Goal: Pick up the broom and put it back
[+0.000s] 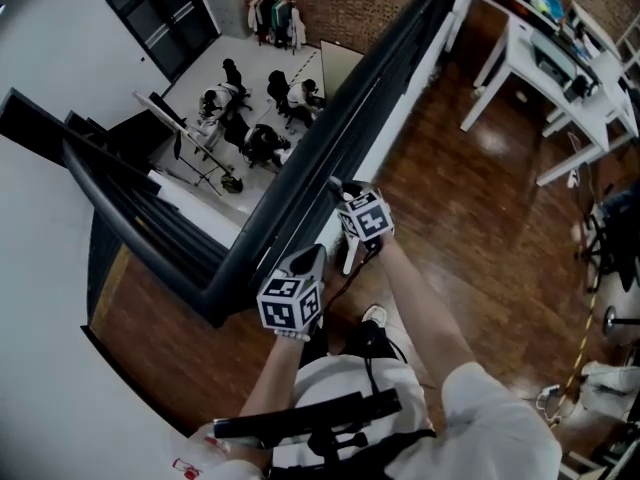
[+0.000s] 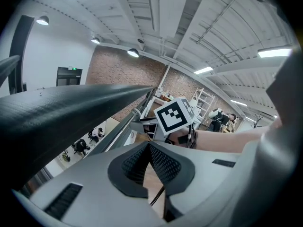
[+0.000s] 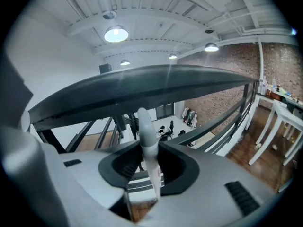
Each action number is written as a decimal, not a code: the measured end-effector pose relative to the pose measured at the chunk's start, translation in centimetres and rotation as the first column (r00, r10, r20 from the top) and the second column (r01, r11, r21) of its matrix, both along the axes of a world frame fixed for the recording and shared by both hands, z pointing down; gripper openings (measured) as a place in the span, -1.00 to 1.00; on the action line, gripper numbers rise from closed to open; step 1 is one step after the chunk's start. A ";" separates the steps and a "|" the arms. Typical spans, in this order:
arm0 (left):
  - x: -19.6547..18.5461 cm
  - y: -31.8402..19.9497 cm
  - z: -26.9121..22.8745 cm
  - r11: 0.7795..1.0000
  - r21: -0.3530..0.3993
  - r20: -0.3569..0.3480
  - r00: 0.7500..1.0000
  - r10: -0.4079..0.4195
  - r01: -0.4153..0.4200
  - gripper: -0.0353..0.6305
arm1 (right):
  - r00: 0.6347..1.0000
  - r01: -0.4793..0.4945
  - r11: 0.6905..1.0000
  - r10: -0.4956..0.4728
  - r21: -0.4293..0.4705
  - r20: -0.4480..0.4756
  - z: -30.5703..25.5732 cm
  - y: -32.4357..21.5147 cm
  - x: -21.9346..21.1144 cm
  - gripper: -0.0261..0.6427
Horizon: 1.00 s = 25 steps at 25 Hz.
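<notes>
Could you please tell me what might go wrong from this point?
The right gripper holds the broom handle right by the black railing; the handle could knock the rail. People sit on the floor below, so a slip over the railing might drop it on them.

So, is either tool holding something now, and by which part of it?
The right tool holds the white broom handle close to its rounded top end, which sticks out beyond the jaws. The left tool is shut and holds nothing.

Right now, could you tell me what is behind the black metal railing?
A white lower floor with seated people; the black metal railing hides its near edge.
</notes>
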<state>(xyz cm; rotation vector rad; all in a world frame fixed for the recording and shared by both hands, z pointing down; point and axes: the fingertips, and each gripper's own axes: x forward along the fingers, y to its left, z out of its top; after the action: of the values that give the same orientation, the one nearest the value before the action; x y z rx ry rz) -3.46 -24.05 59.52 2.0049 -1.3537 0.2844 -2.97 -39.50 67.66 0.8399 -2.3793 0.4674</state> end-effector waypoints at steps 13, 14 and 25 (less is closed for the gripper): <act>-1.4 0.7 0.1 1.000 -0.004 0.003 1.000 -0.021 0.021 -0.93 | 1.000 0.015 0.999 -0.014 -0.031 0.010 0.6 -0.3 -2.9 -0.50; -1.4 0.7 0.0 1.000 -0.003 0.003 1.000 -0.021 0.021 -0.93 | 1.000 0.013 0.999 -0.012 -0.034 0.011 0.6 -0.3 -3.0 -0.49; -1.5 0.7 -0.6 1.000 0.017 -0.007 1.000 0.016 -0.016 -0.93 | 0.994 -0.085 0.996 0.085 -0.006 0.065 -1.2 0.8 -0.1 -0.27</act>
<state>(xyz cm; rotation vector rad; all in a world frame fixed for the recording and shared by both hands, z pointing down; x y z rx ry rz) -4.97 -23.36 58.92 2.0300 -1.3403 0.2731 -3.02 -38.71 66.48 0.9414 -2.4082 0.5395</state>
